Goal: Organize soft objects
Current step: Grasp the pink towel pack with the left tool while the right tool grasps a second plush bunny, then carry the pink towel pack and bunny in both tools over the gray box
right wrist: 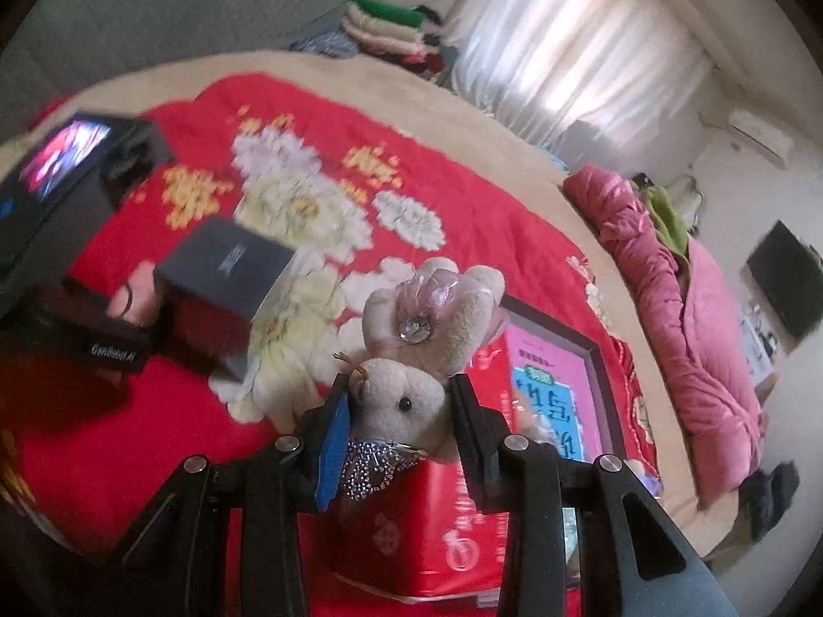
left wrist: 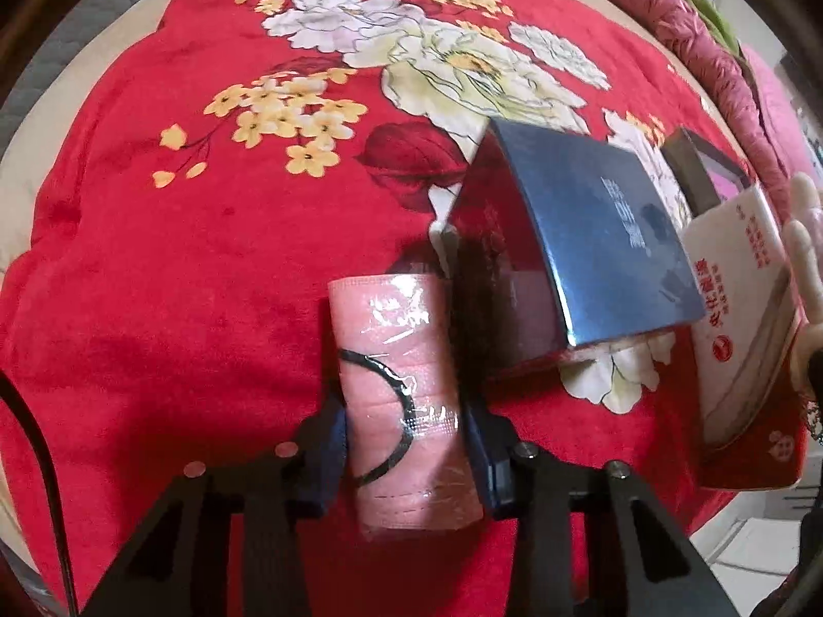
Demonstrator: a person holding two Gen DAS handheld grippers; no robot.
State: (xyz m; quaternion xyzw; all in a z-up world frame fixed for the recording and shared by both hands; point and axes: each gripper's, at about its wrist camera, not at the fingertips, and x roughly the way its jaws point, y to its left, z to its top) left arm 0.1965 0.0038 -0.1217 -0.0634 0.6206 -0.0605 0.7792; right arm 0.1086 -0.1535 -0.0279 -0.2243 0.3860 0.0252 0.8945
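A pink soft pack (left wrist: 396,360) in clear wrap, marked with a black loop, sits between the blue pads of my left gripper (left wrist: 406,432), which is shut on its sides just over the red flowered blanket (left wrist: 154,283). My right gripper (right wrist: 398,401) is shut on the head of a cream plush bunny (right wrist: 411,360) with a pink bow and a sequinned collar, held up above a red-and-white pack (right wrist: 442,524). In the right wrist view the left gripper's body (right wrist: 108,344) shows at the far left, with the pink pack (right wrist: 136,298) in it.
A dark blue box (left wrist: 591,236) stands tilted right beside the pink pack. A framed pink book (right wrist: 555,396) lies behind the red-and-white pack (left wrist: 746,319). A rolled pink quilt (right wrist: 684,349) lines the bed's right side; folded clothes (right wrist: 386,25) are stacked at the far end.
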